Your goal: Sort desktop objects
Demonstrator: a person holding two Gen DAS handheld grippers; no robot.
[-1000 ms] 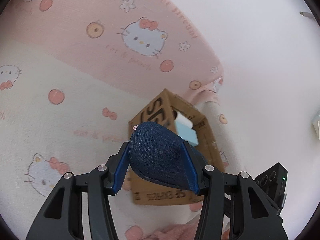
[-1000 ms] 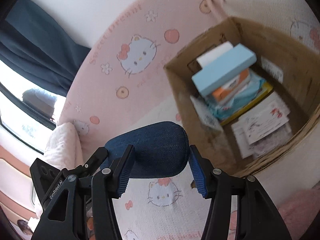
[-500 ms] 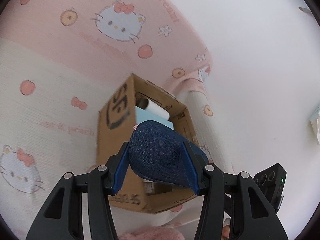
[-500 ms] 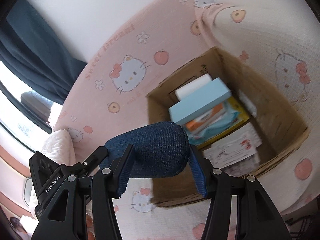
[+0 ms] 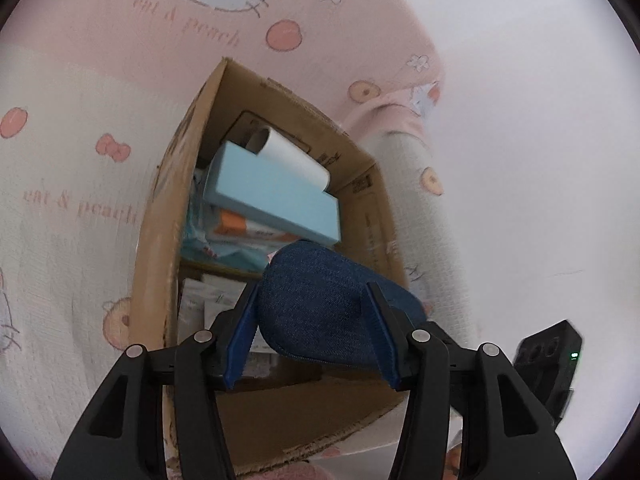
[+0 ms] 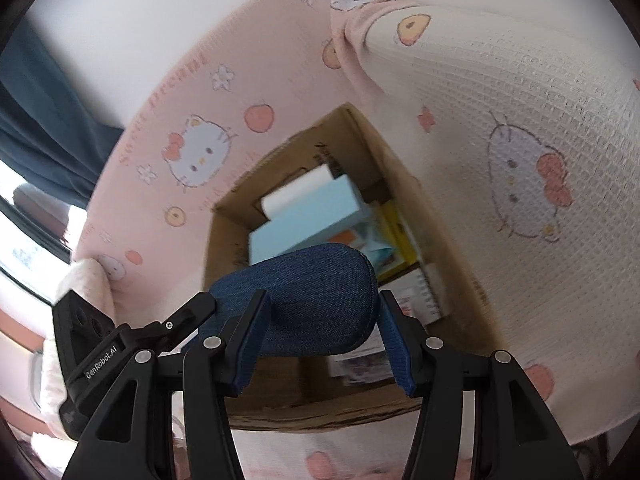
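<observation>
Both grippers hold one dark blue denim case (image 5: 320, 308) (image 6: 316, 292) by its two ends. My left gripper (image 5: 312, 336) is shut on one end and my right gripper (image 6: 320, 336) is shut on the other. The case hangs over the open brown cardboard box (image 5: 160, 240) (image 6: 440, 240). Inside the box lie a light blue flat box (image 5: 272, 196) (image 6: 308, 220), a white paper roll (image 5: 292, 156) (image 6: 296, 192), an orange-and-white packet (image 5: 244, 228) and printed papers (image 6: 424, 300).
The cardboard box stands on a pink and cream cartoon-cat blanket (image 5: 80, 160) (image 6: 520, 120). A white wall (image 5: 540, 120) is behind. A dark blue curtain (image 6: 40, 120) and a window are at the left of the right wrist view.
Both grippers have carried the denim case closer to the box, which now looms larger and lies directly under the case. The grip is unchanged.
</observation>
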